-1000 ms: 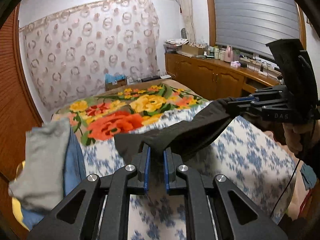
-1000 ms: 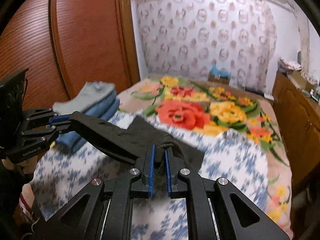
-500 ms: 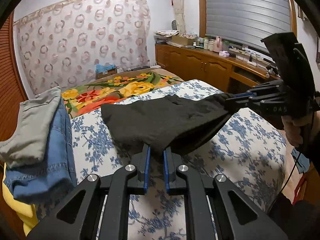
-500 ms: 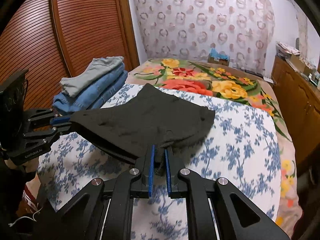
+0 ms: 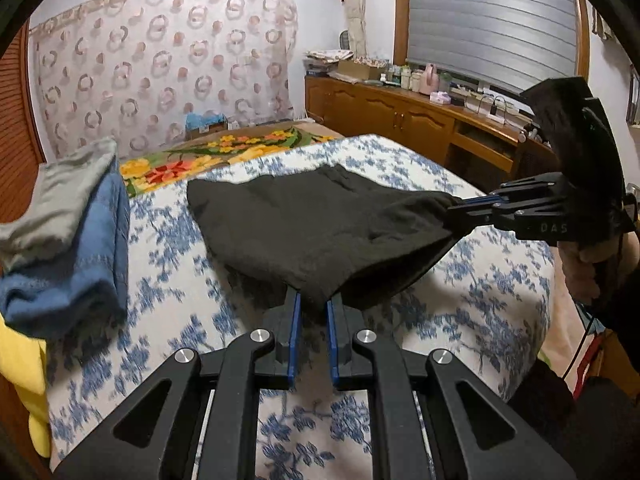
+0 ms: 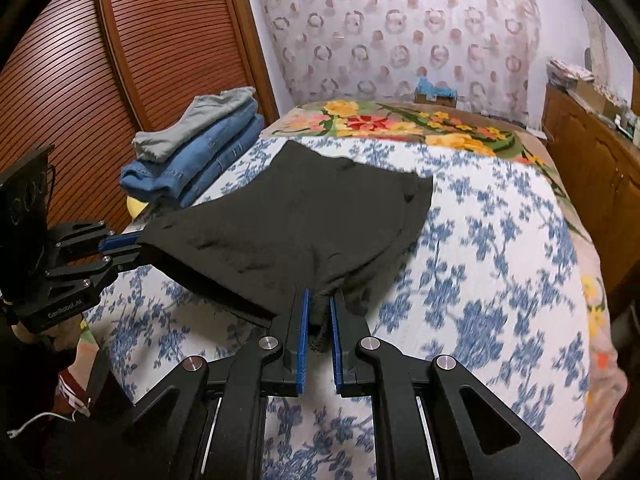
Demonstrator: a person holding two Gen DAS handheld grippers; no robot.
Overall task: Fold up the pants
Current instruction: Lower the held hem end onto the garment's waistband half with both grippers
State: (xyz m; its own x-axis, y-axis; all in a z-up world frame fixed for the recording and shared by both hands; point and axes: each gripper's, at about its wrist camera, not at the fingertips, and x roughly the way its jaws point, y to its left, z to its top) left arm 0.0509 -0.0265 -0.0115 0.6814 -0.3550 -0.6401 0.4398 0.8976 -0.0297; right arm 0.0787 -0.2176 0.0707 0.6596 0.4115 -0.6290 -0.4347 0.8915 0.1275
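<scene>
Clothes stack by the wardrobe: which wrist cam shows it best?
Right wrist. The stack sits whole and sharp there: grey piece on top, folded denim beneath. Left wrist shows the stack at the frame edge, blurred and stretched, with something yellow below it.

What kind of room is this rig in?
Most likely a home bedroom: a bed under a blue floral sheet, folded clothes stacked beside slatted wooden doors, and a cluttered wooden cabinet below the shuttered window.
</scene>
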